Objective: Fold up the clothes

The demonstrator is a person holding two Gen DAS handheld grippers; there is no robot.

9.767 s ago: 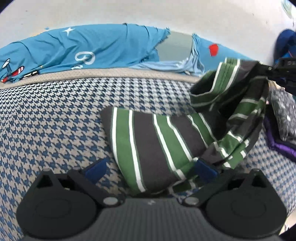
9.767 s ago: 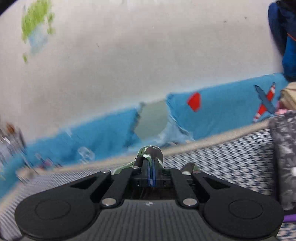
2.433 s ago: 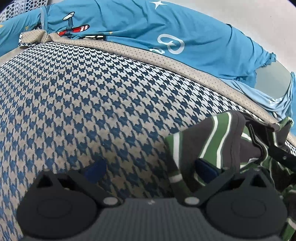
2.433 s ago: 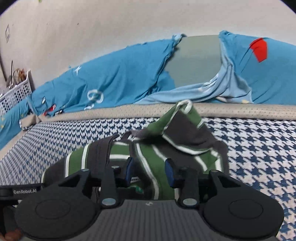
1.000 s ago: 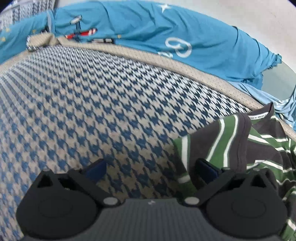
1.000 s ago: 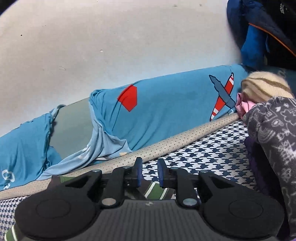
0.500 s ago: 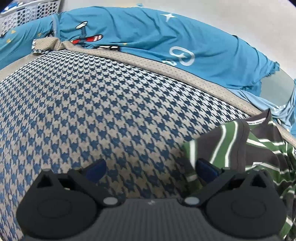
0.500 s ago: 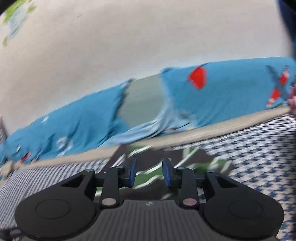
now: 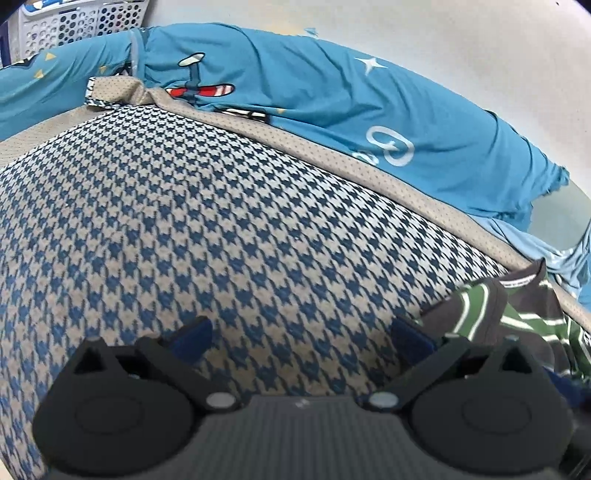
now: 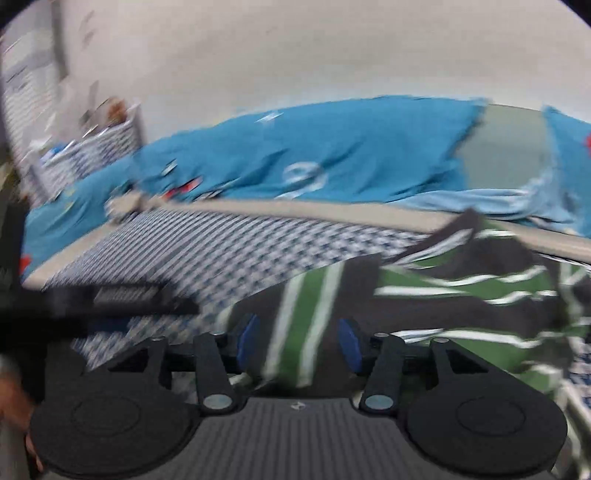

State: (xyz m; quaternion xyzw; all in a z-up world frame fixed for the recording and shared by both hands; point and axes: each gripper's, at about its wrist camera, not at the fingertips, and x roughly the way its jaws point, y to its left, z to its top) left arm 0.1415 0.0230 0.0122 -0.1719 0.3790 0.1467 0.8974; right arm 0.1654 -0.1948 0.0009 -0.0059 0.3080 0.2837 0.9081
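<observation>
Striped garment [image 10: 424,295], green, dark grey and white: lies crumpled on the houndstooth cover [image 9: 221,229], at the right of the right wrist view and at the lower right edge of the left wrist view [image 9: 517,314]. Right gripper [image 10: 298,341], lower centre of its own view: jaws partly apart and opening, blue pads on either side of a striped fold that lies between them; the picture is blurred and the pads do not appear to press the cloth. Left gripper [image 9: 299,334], lower centre of its own view: jaws spread wide over bare houndstooth cover, nothing between them; its right fingertip [image 9: 408,338] sits just beside the garment's near edge, contact not discernible. Blue printed bedding [image 9: 332,110], with aeroplane and star motifs: bunched along the far edge of the cover, across the upper part of both views. White perforated basket [image 9: 81,22]: upper left corner of the left wrist view. Pale wall [image 10: 295,55]: behind the bedding, top of both views. A blurred dark bar crosses the left of the right wrist view, not identifiable.
</observation>
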